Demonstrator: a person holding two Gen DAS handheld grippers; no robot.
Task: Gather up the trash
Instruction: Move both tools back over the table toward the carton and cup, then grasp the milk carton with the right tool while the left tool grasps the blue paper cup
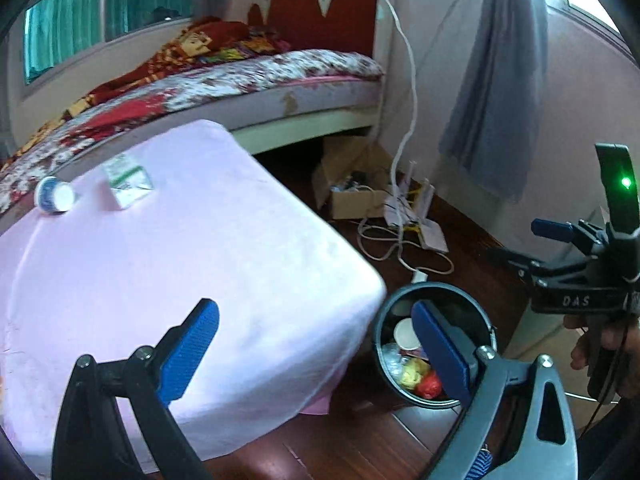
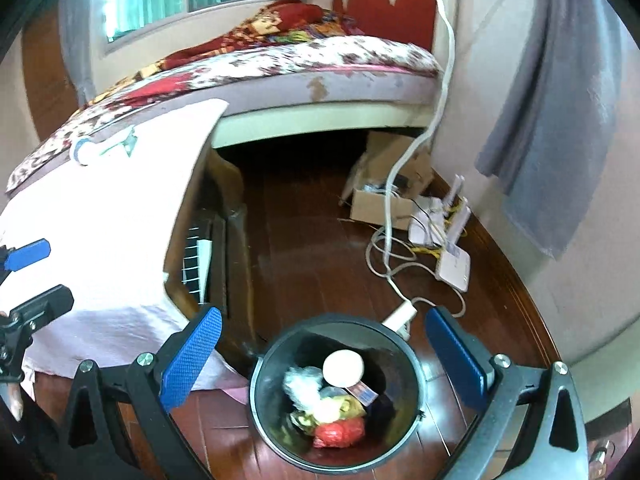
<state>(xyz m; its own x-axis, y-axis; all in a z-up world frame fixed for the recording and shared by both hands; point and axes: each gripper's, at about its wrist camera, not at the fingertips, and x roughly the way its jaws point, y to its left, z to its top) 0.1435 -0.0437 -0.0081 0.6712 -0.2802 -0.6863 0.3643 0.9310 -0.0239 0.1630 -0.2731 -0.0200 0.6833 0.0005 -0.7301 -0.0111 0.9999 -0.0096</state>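
The left gripper (image 1: 316, 344) has black linkage arms ending in flat blue fingers (image 1: 188, 356) with a fine cross-hatched texture, joined by round silver screws. Its right-hand arm looks grey rather than black, perhaps from glare. The right gripper (image 2: 324, 360) is built alike: blue textured fingers (image 2: 192, 360), black arms, silver screws. Seen from the left wrist, its black body carries white letters "DAS", a green light and a thin black cable, with bare skin of the right hand (image 1: 600, 344) beneath.

Bin (image 2: 260, 408) mouth lies unobstructed beside table (image 2: 100, 240).
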